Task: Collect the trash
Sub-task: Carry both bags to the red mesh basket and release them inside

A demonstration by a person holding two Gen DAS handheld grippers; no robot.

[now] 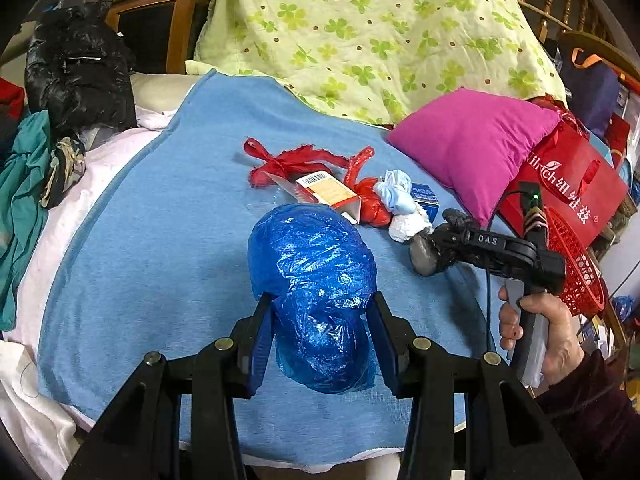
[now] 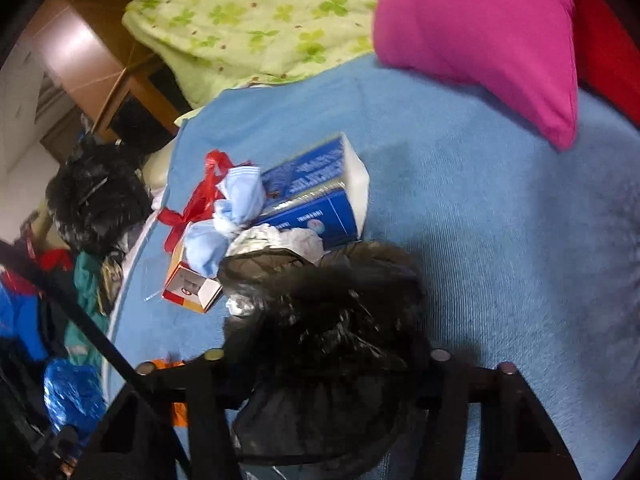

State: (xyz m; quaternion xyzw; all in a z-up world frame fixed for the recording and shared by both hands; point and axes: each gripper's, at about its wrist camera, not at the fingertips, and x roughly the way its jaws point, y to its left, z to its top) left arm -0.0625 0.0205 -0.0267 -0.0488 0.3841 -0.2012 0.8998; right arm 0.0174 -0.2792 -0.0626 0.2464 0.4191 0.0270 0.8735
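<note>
My left hand-held gripper [image 1: 320, 336] clamps a blue plastic bag [image 1: 316, 292] above the bed's blue blanket [image 1: 160, 260]. Only its view shows my right hand [image 1: 548, 336]. The right view shows my right hand-held gripper [image 2: 332, 364] filled by a black plastic bag [image 2: 320, 320]; whether its pads are pressing, I cannot tell.

blue plastic bag [image 1: 316, 296]: 1 | black plastic bags: 2 [image 1: 80, 68] [image 2: 320, 312] | cartons: 2, one red-white [image 1: 332, 194], one blue [image 2: 316, 196] | magenta pillow [image 1: 472, 148]: 1 | red basket [image 1: 580, 272]: 1 | grippers: 2 [image 1: 320, 340] [image 1: 436, 240]
</note>
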